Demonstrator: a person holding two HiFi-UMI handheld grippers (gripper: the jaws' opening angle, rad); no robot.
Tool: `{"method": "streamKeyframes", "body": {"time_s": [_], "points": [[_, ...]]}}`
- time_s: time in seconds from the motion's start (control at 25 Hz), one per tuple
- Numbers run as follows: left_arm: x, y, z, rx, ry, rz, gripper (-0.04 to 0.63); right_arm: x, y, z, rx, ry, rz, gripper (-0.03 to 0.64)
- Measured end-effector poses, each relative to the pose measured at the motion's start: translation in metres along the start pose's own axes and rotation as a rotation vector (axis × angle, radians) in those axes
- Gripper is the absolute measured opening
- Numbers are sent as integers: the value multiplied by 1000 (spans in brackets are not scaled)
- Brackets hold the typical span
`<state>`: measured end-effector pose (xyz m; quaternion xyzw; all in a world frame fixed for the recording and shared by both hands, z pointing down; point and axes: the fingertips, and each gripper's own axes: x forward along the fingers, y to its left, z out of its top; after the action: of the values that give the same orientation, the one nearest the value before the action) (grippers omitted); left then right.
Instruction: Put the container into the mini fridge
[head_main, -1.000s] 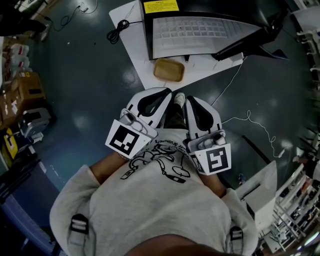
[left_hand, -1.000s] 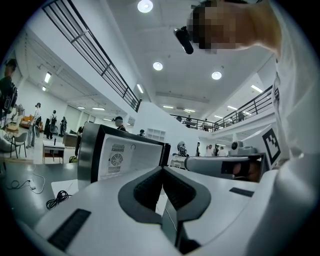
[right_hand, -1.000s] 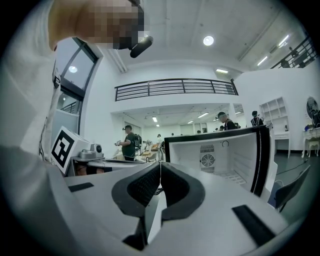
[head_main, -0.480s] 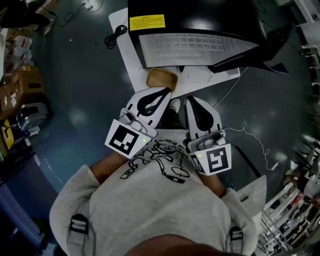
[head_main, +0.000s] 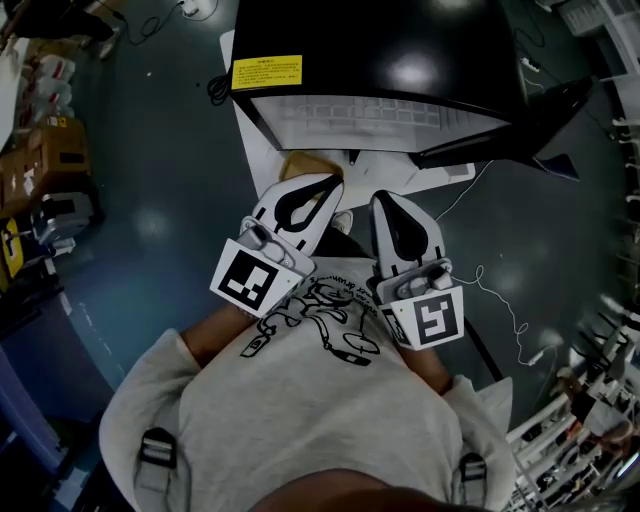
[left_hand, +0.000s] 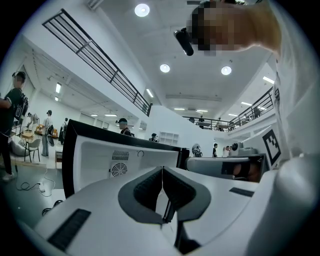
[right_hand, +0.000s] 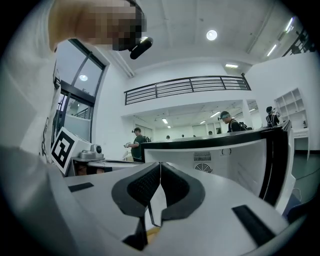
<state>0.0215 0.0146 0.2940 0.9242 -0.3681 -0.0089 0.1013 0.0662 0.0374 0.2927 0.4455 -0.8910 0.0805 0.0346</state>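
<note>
So, left gripper (head_main: 335, 181): jaws pressed fully together with nothing between them; it is held near the person's chest and points toward the fridge.
Right gripper (head_main: 380, 197): jaws likewise closed on nothing, just right of the left one, the two apart.
Marker cubes: each gripper carries a cube with a black-and-white square pattern; these are codes, not words.
Container (head_main: 305, 163): a tan tray lying on the white board (head_main: 255, 160) on the floor, just near of the fridge's open front and just far of the left gripper's tips. Its far part is hidden under the fridge's top edge. It is not inside the fridge.
Mini fridge (head_main: 400, 50): black top, pale interior showing at the front, standing far of the grippers.
Door (head_main: 520, 130): black, swung open to the right.
Yellow label (head_main: 266, 72): stuck at the near left corner of the fridge top; it has dark lines of print too small to read.
Black cord (head_main: 215, 88): coiled on the board left of the fridge.
Sweatshirt (head_main: 320, 420): grey, with a black drawing and lettering that I cannot read.
</note>
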Motion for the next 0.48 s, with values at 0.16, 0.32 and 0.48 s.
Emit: {"method": "streamKeyframes", "body": {"time_s": [0.16,0.32,0.48], "points": [[14,-1,1,2,0,30,18,1,-15,3,-1,-1,30,28],[27,-7,2,5,-4,57,18,-3,-29,5,-4,-3,55,28],[36,-13,-1,5,-2,79,18,-7,-40,3,-4,3,77,28]]}}
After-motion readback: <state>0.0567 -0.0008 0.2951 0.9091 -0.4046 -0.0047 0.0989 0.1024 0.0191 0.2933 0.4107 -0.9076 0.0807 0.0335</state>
